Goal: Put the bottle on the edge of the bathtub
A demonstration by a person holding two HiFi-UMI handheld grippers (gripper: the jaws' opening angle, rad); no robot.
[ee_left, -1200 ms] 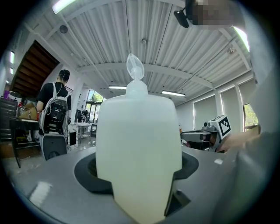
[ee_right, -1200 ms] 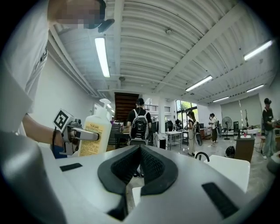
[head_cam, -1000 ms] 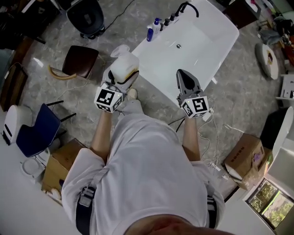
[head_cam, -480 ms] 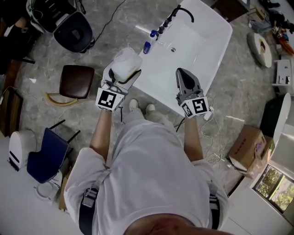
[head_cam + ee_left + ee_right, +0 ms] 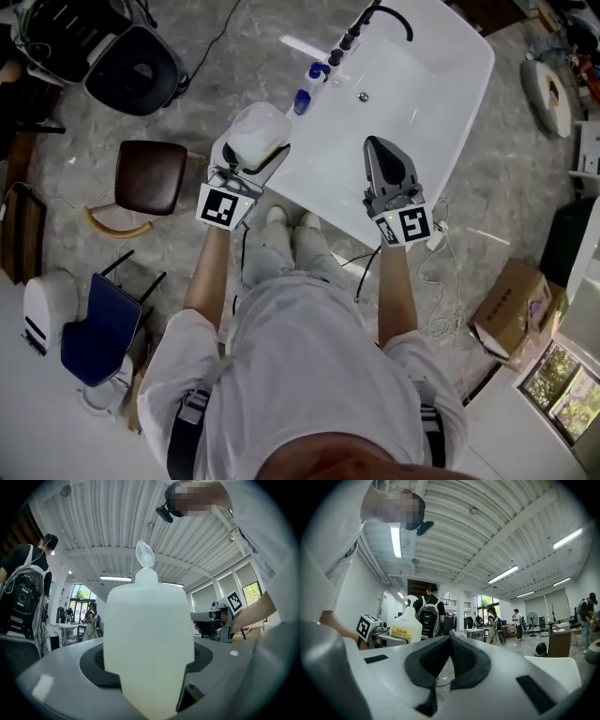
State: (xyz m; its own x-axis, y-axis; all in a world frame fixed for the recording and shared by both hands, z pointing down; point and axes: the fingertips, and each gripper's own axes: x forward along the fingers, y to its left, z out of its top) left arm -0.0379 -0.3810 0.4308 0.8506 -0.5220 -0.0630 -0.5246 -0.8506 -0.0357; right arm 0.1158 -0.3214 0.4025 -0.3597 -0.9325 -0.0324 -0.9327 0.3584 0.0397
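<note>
In the head view my left gripper (image 5: 253,155) is shut on a large white plastic bottle (image 5: 259,129), held over the floor just left of the white bathtub's (image 5: 441,89) near rim. The left gripper view is filled by that bottle (image 5: 149,639), which stands upright between the jaws with its flip cap on top. My right gripper (image 5: 379,148) hangs over the near end of the tub, shut with nothing in it. In the right gripper view its dark pads meet at the tips (image 5: 451,638), and the bottle (image 5: 407,626) shows to the left.
Two small blue bottles (image 5: 308,84) stand on the tub's left rim near the black faucet (image 5: 377,17). A brown stool (image 5: 150,174), a black round seat (image 5: 139,69) and a blue chair (image 5: 97,326) lie to the left. A cardboard box (image 5: 511,309) and cables (image 5: 439,272) lie on the right.
The head view has swung a little, so the stool and tub shift in frame. Both grippers keep their places beside and over the tub; the bottle stays gripped.
</note>
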